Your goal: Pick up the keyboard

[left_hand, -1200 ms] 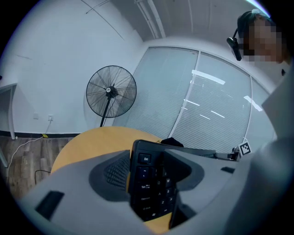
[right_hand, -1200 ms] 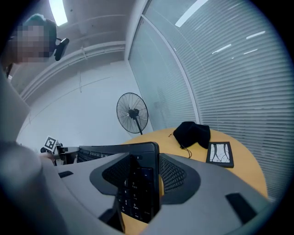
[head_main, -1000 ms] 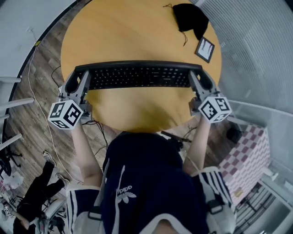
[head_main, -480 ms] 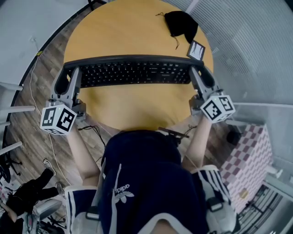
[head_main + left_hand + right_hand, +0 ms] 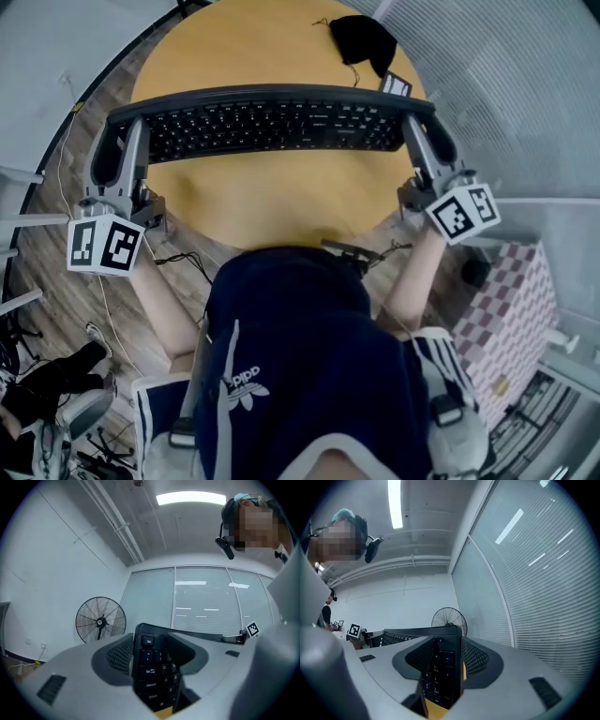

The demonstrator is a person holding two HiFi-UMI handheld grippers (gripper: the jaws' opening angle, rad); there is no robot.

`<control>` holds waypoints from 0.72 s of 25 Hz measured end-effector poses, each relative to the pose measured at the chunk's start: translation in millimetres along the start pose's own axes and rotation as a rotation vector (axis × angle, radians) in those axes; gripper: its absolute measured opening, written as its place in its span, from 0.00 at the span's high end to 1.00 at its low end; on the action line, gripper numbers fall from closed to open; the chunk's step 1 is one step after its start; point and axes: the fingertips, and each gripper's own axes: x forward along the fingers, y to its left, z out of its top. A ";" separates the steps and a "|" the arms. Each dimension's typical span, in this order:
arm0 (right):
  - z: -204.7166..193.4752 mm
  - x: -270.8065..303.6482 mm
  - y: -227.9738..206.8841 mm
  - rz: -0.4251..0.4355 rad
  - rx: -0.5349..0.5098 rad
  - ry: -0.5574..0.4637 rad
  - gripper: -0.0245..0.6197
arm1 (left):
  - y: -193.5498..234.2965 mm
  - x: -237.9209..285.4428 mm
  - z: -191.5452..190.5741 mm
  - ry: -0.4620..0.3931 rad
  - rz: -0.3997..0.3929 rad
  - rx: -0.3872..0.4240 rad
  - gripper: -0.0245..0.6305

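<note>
A long black keyboard [image 5: 272,127] hangs level above the round wooden table [image 5: 272,202], held by its two short ends. My left gripper [image 5: 120,141] is shut on the keyboard's left end [image 5: 151,667], where the Esc key shows between the pads. My right gripper [image 5: 424,120] grips the keyboard's right end [image 5: 439,667]; its jaws are closing, with the keyboard's edge pressed between the pads. Both grippers point about level, out across the room.
A black pouch [image 5: 361,39] and a small card [image 5: 396,86] lie at the table's far right. A checkered box [image 5: 502,323] stands on the floor to the right. A standing fan [image 5: 101,619] and blinds [image 5: 543,573] line the room's walls. Cables trail on the floor at left.
Both grippers have risen with the keyboard, which now looks larger and higher in the head view, off the table. The grip at both ends has stayed.
</note>
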 end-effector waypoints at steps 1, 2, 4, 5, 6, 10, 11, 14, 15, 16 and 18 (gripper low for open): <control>5.0 -2.2 3.6 0.004 -0.010 -0.008 0.68 | -1.6 -3.5 3.8 -0.012 0.000 0.002 0.63; 9.6 -3.3 7.0 0.007 -0.019 -0.016 0.68 | -2.3 -6.4 7.9 -0.025 0.000 0.004 0.63; 17.3 -4.4 11.9 0.011 -0.034 -0.032 0.68 | -2.5 -9.9 16.1 -0.049 0.000 0.007 0.63; 20.1 -5.0 13.1 0.009 -0.036 -0.040 0.68 | -2.6 -11.0 19.4 -0.057 -0.002 0.009 0.63; 21.6 -5.6 13.8 0.007 -0.036 -0.046 0.68 | -2.8 -11.8 21.7 -0.062 -0.005 0.010 0.63; 22.8 -7.2 13.4 -0.008 -0.036 -0.047 0.68 | -3.1 -8.8 24.5 -0.065 -0.013 0.009 0.63; 22.5 -7.9 13.7 -0.010 -0.041 -0.045 0.68 | -2.5 -7.6 24.1 -0.063 -0.015 0.005 0.63; 19.8 -9.3 15.2 -0.015 -0.054 -0.029 0.68 | -1.3 -6.3 21.4 -0.053 -0.020 -0.007 0.63; 19.0 -9.1 15.1 -0.016 -0.053 -0.025 0.68 | -0.9 -5.7 20.5 -0.050 -0.021 -0.008 0.63; 18.2 -8.8 14.9 -0.018 -0.051 -0.024 0.68 | -0.5 -4.7 19.7 -0.047 -0.021 -0.009 0.63; 16.8 -8.5 14.5 -0.025 -0.049 -0.024 0.68 | 0.2 -2.5 18.4 -0.043 -0.024 -0.009 0.63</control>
